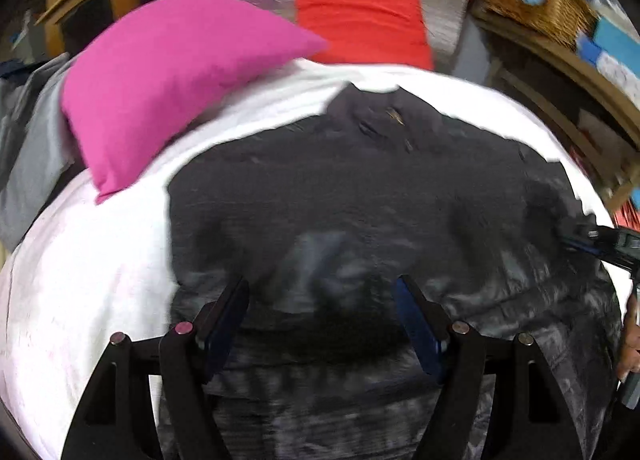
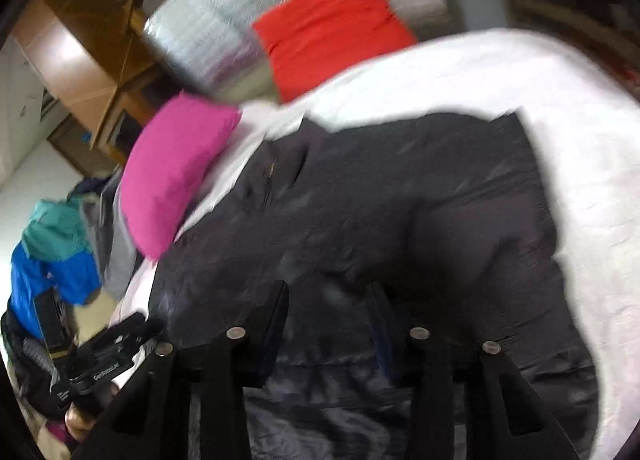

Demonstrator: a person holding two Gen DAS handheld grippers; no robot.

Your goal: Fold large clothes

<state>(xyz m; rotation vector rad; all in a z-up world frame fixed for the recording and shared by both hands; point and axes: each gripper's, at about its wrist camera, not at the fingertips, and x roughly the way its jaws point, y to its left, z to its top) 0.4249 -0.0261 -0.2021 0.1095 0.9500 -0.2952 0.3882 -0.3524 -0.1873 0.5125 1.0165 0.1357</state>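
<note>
Left wrist view
Jacket (image 1: 340,200): dark, spread on white bed (image 1: 88,280), frame centre.
Left tongs (image 1: 320,324): wide apart above jacket, gripping nothing.
Pink pillow (image 1: 168,88): upper left.

Right wrist view
Right tongs (image 2: 332,324): partly closed over jacket (image 2: 400,200); grip, I can't tell.
Red cushion (image 2: 332,28): top centre.

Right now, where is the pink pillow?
In the left wrist view the pink pillow lies upper left on the white sheet, beside the dark jacket.
</note>
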